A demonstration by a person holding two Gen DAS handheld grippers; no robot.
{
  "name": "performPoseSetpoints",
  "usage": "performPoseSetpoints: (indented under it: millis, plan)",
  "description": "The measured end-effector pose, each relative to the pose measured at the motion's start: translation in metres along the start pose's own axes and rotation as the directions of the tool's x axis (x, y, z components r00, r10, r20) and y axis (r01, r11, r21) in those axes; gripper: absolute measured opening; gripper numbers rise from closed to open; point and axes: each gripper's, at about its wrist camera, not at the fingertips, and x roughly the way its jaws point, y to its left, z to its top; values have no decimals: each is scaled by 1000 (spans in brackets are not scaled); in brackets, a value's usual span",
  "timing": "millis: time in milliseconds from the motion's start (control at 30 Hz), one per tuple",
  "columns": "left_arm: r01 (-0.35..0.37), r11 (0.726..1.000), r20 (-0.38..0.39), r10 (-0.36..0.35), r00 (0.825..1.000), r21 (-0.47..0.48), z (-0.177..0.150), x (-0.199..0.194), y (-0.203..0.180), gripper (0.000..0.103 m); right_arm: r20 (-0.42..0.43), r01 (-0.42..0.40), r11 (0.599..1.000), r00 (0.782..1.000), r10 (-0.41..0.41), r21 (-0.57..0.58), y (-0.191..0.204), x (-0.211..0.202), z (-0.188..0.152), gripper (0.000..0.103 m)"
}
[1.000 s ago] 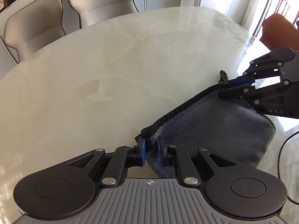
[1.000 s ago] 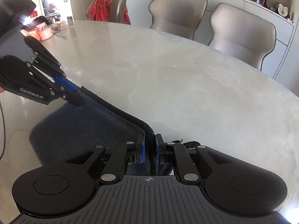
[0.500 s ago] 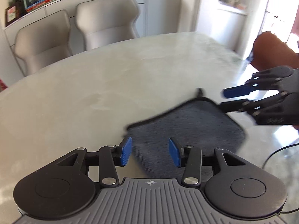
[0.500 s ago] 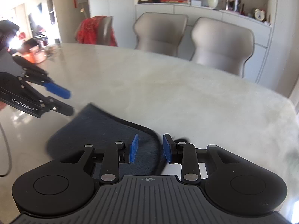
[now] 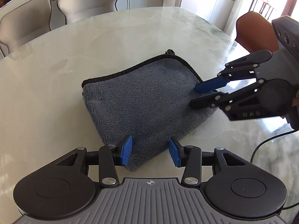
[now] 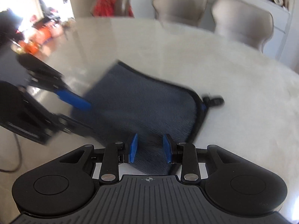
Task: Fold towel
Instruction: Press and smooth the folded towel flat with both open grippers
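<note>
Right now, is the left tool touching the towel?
Apart. The left wrist view shows the left tool with pads spread wide, the towel lying flat beyond and below, ungripped.

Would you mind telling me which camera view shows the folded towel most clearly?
The left wrist view: the towel is sharp there, its black edging and folded shape plain on the table. The right wrist view shows the same towel smeared by motion blur, with its near part hidden behind the gripper.
</note>
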Motion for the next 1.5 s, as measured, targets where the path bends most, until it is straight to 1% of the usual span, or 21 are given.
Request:
performPoseSetpoints:
  millis: [67, 200, 233, 300, 333, 400, 433, 467, 567, 633, 767, 800, 867, 933, 967, 1067, 1133, 1233, 1300, 1367, 1500]
  plan:
    - [-12, 1000, -2, 13, 1000, 23, -1, -3, -2, 45, 10, -21, 999, 1000, 21, 44, -9, -1, 0, 29]
    - [4, 999, -7, -4, 1000, 33, -1, -5, 0, 45, 4, 6, 1000, 1000, -6, 25, -12, 0, 5, 30]
    - [8, 999, -8, -8, 1000, 37, 0, -5, 1, 45, 6, 15, 1000, 1000, -16, 22, -13, 1, 8, 31]
    - [13, 999, 15, -14, 1000, 49, 6, -10, 0, 45, -3, 31, 999, 1000, -31, 11, -13, 2, 14, 32]
    - [15, 998, 30, -17, 999, 54, 10, -13, 0, 47, 2, 44, 999, 999, -44, 7, -12, 1, 19, 33]
    - [28, 998, 52, -31, 998, 50, 15, -14, 2, 57, 31, 43, 999, 999, -43, 6, -14, -3, 26, 38]
    - [32, 998, 43, -34, 999, 52, 18, -10, 2, 61, 44, 33, 999, 998, -33, 7, -15, -3, 29, 39]
    - [34, 998, 22, -35, 999, 56, 20, -3, 2, 61, 42, 32, 999, 999, -33, 12, -17, 1, 31, 40]
    - [8, 997, -35, -5, 999, 80, 17, 9, -2, 61, 13, 33, 999, 999, -33, 13, -21, 14, 34, 40]
    - [3, 995, -36, 0, 999, 96, 11, 9, -3, 61, 11, 22, 999, 1000, -23, 26, -28, 21, 34, 40]
    - [0, 987, -47, 8, 999, 162, 1, 5, -5, 61, 29, -11, 998, 1000, 9, 55, -39, 27, 36, 40]
    - [4, 987, -52, 4, 999, 163, 0, 4, -4, 61, 32, -17, 998, 999, 15, 57, -41, 28, 37, 40]
    - [13, 988, -55, -5, 998, 153, 2, 0, -1, 61, 30, -14, 999, 999, 12, 45, -40, 29, 39, 40]
    - [17, 991, -41, -12, 999, 136, 8, -7, 3, 61, 39, 0, 999, 999, -2, 38, -37, 24, 40, 40]
    - [17, 993, -8, -16, 1000, 115, 13, -12, 7, 61, 49, 13, 999, 999, -14, 37, -35, 18, 41, 40]
    - [-19, 999, 103, 14, 995, 48, 32, -12, 18, 63, 98, -17, 1000, 995, 14, 26, -33, 7, 43, 42]
    - [-40, 999, 138, 38, 990, 8, 44, -4, 23, 66, 106, -18, 1000, 994, 16, 24, -32, 6, 44, 44]
    - [-23, 999, 128, 29, 991, -44, 57, 17, 33, 67, 71, 7, 999, 997, -9, 36, -36, 17, 46, 45]
    - [-42, 998, 106, 48, 993, -52, 59, 31, 36, 67, 57, 4, 999, 998, -6, 42, -39, 23, 46, 45]
    - [-46, 997, 83, 51, 995, -60, 59, 40, 38, 67, 47, 0, 999, 999, -2, 45, -41, 28, 45, 45]
    - [-62, 997, 70, 65, 995, -42, 59, 45, 36, 67, 37, 6, 999, 999, -7, 48, -44, 34, 46, 44]
